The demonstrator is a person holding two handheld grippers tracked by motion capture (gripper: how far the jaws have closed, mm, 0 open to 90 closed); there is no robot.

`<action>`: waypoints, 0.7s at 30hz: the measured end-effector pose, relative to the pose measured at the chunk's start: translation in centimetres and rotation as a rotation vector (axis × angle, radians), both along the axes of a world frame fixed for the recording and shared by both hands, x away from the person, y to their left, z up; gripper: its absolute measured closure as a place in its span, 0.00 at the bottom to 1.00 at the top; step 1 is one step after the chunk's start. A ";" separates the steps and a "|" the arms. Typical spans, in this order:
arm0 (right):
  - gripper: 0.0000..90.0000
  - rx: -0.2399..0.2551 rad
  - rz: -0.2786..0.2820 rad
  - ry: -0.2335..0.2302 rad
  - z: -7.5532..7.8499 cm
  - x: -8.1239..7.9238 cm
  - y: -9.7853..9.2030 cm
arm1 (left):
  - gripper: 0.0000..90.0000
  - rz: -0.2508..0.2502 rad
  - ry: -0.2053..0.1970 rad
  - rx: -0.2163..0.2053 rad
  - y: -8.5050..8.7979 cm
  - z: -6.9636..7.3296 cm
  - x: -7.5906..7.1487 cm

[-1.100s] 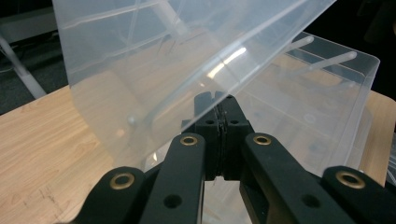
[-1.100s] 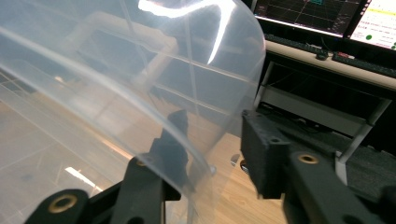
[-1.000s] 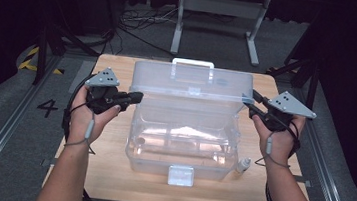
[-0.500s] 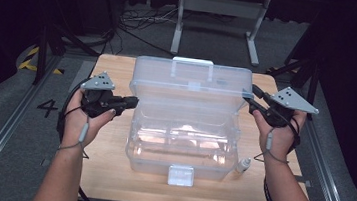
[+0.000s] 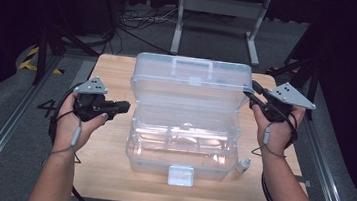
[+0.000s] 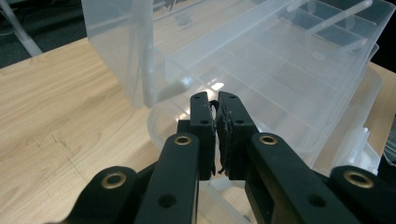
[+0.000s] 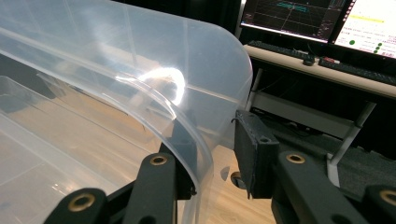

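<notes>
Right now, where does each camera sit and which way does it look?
High view: above the person's side, looking forward and down at the table and open box; both forearms show.
Left gripper view: on the left tongs, shut, facing the box's tray.
Right gripper view: on the right tongs, astride the lid.
All share the box.

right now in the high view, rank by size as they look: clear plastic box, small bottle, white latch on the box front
1. clear plastic box
2. white latch
3. small bottle, slightly smaller than the latch
</notes>
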State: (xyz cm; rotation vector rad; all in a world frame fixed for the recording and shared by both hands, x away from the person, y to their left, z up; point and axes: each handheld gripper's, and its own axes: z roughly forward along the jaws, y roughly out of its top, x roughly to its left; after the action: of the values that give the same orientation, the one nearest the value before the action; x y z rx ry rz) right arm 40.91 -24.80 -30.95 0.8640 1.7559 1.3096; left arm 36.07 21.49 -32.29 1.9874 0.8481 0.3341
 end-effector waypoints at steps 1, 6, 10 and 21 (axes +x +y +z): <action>0.77 0.000 -0.002 -0.003 0.0 0.1 0.0 | 0.95 0.002 0.004 0.004 0.1 -0.1 -0.1; 0.78 -0.001 -0.016 -0.011 0.2 0.6 0.2 | 0.95 0.009 0.019 0.012 0.6 -0.5 -0.3; 0.80 -0.008 -0.017 -0.003 0.3 1.1 0.1 | 0.96 0.016 0.035 0.006 1.1 -0.8 -0.4; 0.81 -0.010 -0.016 0.020 0.6 2.5 0.1 | 0.98 0.000 0.074 0.017 1.6 -2.5 -1.1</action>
State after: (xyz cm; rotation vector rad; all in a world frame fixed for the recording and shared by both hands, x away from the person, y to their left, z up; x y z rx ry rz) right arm 43.42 -24.70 -30.34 0.8862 1.7660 1.2854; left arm 34.98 23.12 -34.75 2.0266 0.8945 0.2700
